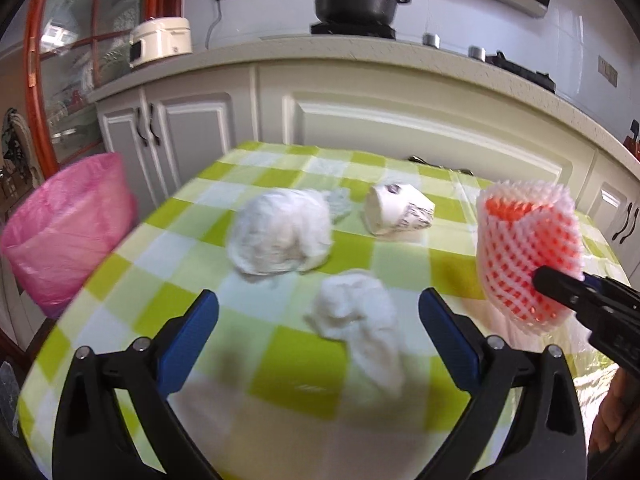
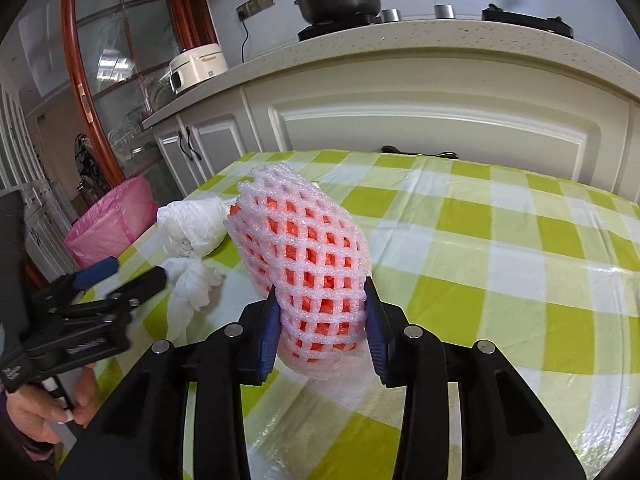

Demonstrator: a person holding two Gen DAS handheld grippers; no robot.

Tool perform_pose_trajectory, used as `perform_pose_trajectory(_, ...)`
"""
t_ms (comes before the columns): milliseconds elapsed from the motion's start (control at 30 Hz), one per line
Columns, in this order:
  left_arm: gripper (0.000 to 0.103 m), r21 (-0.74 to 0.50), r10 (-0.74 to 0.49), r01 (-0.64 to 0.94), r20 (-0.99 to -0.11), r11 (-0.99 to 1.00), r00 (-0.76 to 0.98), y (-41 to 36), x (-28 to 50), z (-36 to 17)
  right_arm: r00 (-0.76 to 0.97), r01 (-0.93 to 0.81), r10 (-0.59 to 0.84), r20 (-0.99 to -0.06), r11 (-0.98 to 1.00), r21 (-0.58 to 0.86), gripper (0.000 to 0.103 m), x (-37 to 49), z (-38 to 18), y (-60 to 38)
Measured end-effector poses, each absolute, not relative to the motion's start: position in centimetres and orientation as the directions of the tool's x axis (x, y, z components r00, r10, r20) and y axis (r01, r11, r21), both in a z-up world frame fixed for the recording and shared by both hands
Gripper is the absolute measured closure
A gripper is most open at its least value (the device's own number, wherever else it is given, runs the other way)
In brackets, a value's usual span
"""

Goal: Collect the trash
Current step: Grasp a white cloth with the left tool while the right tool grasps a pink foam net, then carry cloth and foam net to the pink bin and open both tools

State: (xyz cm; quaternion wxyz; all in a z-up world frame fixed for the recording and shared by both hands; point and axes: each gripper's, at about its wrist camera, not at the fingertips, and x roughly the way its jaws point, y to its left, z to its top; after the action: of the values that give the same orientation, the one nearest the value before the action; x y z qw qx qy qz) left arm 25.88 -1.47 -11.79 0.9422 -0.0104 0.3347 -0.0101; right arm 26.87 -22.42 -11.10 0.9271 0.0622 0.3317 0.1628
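Note:
My right gripper is shut on a white foam fruit net with an orange inside and holds it above the checked table; the net also shows in the left wrist view. My left gripper is open and empty, just in front of a crumpled white tissue. A white plastic bag ball and a tipped paper cup lie farther back. The pink-lined trash bin stands off the table's left edge.
The green and white checked tablecloth covers the table. Kitchen cabinets run behind it, with a rice cooker and a black pot on the counter. A glass cabinet door is at the left.

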Motion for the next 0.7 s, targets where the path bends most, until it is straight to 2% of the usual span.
perform_pose_trajectory(167, 0.031, -0.024, -0.036, 0.027, -0.711, 0.999, 0.702, -3.3, 28.3, -13.8, 0.740, -0.242, 0.346, -0.577, 0.937, 0.252, 0.065, 26.3, -10.8, -23.5)
perform_pose_trajectory(233, 0.057, -0.031, -0.048, 0.037, -0.731, 0.999, 0.680, -3.4, 28.6, -14.4, 0.742, -0.236, 0.346, -0.575, 0.937, 0.259, 0.065, 26.1, -10.9, -23.6)
perform_pose_trajectory(300, 0.064, -0.034, -0.056, 0.046, -0.729, 0.998, 0.682, -3.3, 28.5, -14.4, 0.742, -0.232, 0.348, -0.573, 0.935, 0.267, 0.065, 25.8, -10.9, -23.7)
perform_pose_trajectory(400, 0.069, -0.046, -0.073, 0.057, -0.699, 0.997, 0.711, -2.7, 27.4, -13.6, 0.742, -0.235, 0.354, -0.569, 0.933, 0.274, 0.065, 25.5, -10.8, -23.6)
perform_pose_trajectory(700, 0.070, -0.085, -0.085, 0.042, -0.599, 0.996, 0.796, 1.0, 22.3, -10.1, 0.743, -0.290, 0.400, -0.537, 0.915, 0.280, 0.065, 23.9, -9.7, -21.1)
